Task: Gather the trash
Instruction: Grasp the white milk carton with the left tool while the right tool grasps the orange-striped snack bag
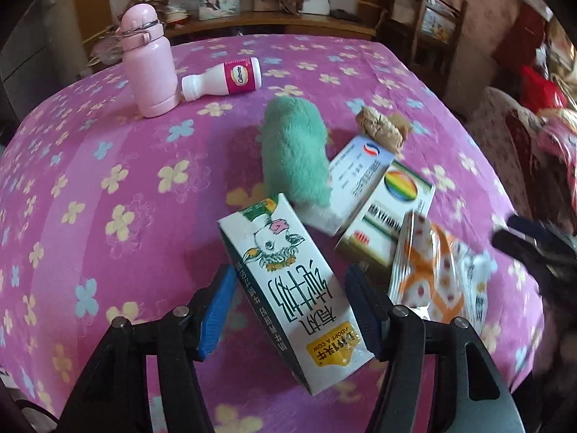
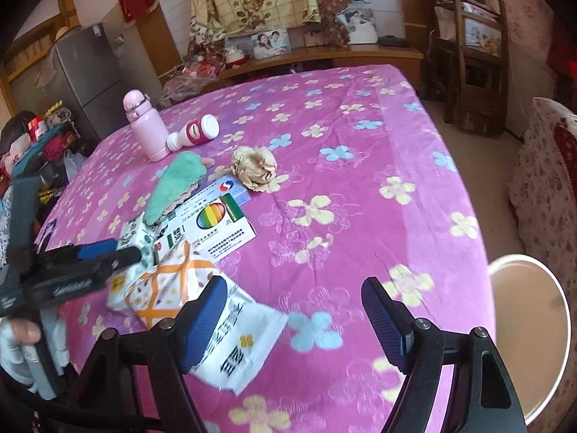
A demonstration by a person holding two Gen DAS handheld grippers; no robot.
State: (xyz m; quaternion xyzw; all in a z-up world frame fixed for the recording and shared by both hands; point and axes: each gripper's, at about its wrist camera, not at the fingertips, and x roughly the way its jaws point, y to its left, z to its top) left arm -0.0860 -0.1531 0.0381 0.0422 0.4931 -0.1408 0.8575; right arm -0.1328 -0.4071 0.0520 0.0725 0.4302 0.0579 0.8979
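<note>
My left gripper (image 1: 288,306) is open around a white milk carton (image 1: 292,296) with a cow drawing; the blue pads stand apart from its sides. To its right lie an orange-and-white snack wrapper (image 1: 432,281), a rainbow-logo medicine box (image 1: 389,213) and a second white box (image 1: 355,173). A crumpled brown paper ball (image 1: 384,128) lies beyond them. My right gripper (image 2: 294,317) is open and empty, its left finger over the wrapper (image 2: 202,310). The left gripper also shows in the right wrist view (image 2: 104,252).
A pink thermos (image 1: 148,61) stands at the far left, with a white-and-magenta pill bottle (image 1: 223,79) lying beside it. A green plush cloth (image 1: 295,151) lies mid-table. The table has a pink floral cloth (image 2: 360,180). A round stool (image 2: 530,335) stands at the right.
</note>
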